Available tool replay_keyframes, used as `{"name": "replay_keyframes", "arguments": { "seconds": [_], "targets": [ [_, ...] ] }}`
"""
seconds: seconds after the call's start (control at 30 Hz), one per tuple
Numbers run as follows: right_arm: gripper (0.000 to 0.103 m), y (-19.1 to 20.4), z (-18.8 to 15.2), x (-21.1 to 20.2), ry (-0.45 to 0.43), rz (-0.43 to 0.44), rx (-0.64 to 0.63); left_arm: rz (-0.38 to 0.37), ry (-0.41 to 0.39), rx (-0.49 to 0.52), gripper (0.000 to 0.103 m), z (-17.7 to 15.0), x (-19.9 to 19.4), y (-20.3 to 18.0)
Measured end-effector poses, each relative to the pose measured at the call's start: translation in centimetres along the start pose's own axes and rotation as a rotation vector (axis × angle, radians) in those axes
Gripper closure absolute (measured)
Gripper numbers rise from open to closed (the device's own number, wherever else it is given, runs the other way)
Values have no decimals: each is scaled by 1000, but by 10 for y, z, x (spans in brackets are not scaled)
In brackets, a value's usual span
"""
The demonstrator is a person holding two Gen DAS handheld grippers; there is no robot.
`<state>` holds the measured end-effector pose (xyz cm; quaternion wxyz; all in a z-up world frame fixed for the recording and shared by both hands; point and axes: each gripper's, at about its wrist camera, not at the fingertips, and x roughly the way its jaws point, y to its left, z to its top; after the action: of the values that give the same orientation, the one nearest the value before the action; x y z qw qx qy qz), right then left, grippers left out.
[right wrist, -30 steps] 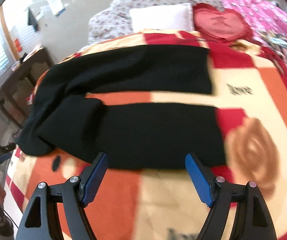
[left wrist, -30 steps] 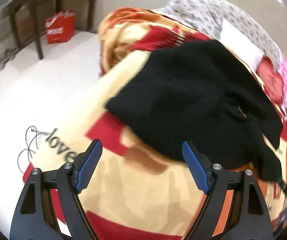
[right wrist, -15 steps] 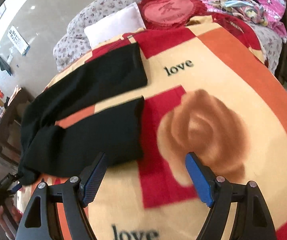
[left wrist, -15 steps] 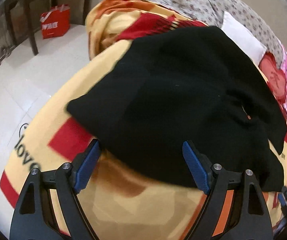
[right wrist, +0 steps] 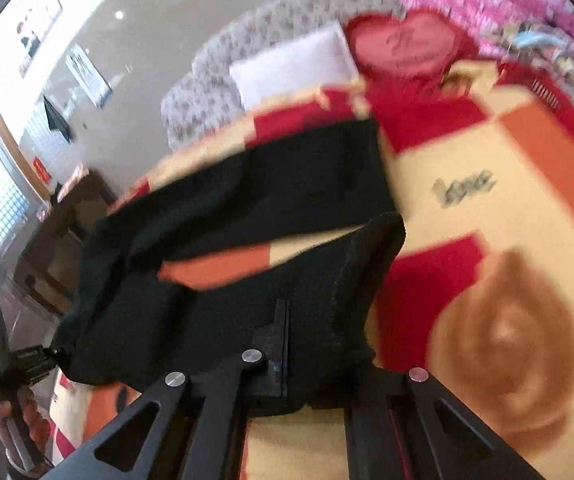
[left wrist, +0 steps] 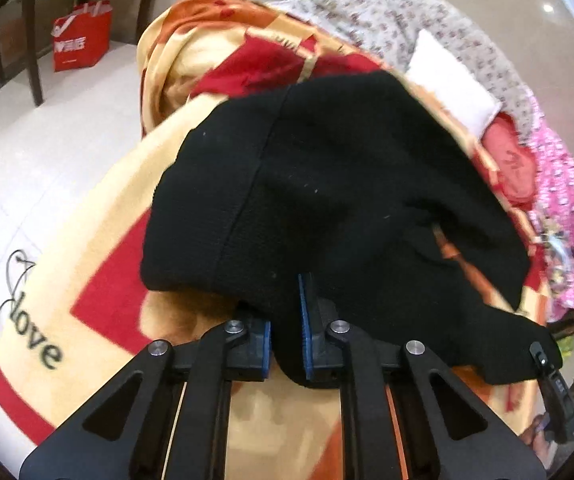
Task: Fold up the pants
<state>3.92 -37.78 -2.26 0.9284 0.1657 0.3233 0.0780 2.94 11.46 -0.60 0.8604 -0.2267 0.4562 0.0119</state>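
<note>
Both grippers, left (left wrist: 287,334) and right (right wrist: 307,364), are clamped on the black pants (left wrist: 347,200) spread ahead on the blanket (left wrist: 99,280). Thin pinches might slip, so the fold goes crooked.

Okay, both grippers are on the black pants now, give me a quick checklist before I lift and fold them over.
1. Left gripper shut on the black knit pants: ok, fabric is pinched between the blue pads.
2. Right gripper shut on the nearer pant leg: ok, though the view is blurred.
3. Far pant leg lying flat on the red, orange and cream blanket: ok.
4. Legs aligned on each other: not ok, a strip of blanket shows between them.
5. Blanket caught in either grip: cannot tell.
</note>
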Motion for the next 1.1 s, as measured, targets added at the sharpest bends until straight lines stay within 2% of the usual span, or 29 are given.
{"name": "replay_keyframes", "arguments": {
  "seconds": [0.13, 0.17, 0.23, 0.3, 0.37, 0.47, 0.53, 0.6, 0.67, 0.77, 0.83, 0.87, 0.97, 1.1],
  "targets": [
    [98, -16, 10, -40, -38, -41, 1, -31, -12, 54, 93, -5, -24, -3],
    [98, -20, 8, -43, -38, -64, -5, -31, 8, 79, 93, -9, -22, -4],
    [98, -26, 1, -36, -2, -96, -6, -20, 55, 85, 92, -16, -8, 0],
    [98, -38, -12, -18, 66, -112, 15, 23, 93, 86, 92, -27, 9, 7],
    [98, -48, -21, -1, 148, -172, 27, 62, 125, 80, 86, -34, 20, 14],
    [94, -52, -27, -7, 155, -211, 24, 70, 107, 88, 81, -31, 8, 18],
    [88, -47, -22, -16, 133, -286, -18, 88, 88, 98, 81, -29, -2, 24],
    [85, -43, -16, -24, 111, -373, -52, 165, 43, 115, 81, -28, -15, 29],
    [85, -35, -7, -34, 65, -408, -62, 238, -8, 128, 81, -27, -24, 34],
    [83, -24, 5, -41, 26, -360, -66, 233, -32, 121, 81, -20, -31, 37],
    [81, -5, 8, -35, 36, -238, -102, 217, -40, 132, 81, -17, -34, 31],
    [80, 9, 6, -25, 68, -155, -130, 209, -42, 143, 81, -16, -34, 28],
    [80, 44, -5, 6, 150, -3, -173, 173, -36, 159, 78, -19, -26, 15],
    [80, 93, -26, 52, 235, 103, -270, 161, -2, 177, 75, -20, -8, 1]
  ]
}}
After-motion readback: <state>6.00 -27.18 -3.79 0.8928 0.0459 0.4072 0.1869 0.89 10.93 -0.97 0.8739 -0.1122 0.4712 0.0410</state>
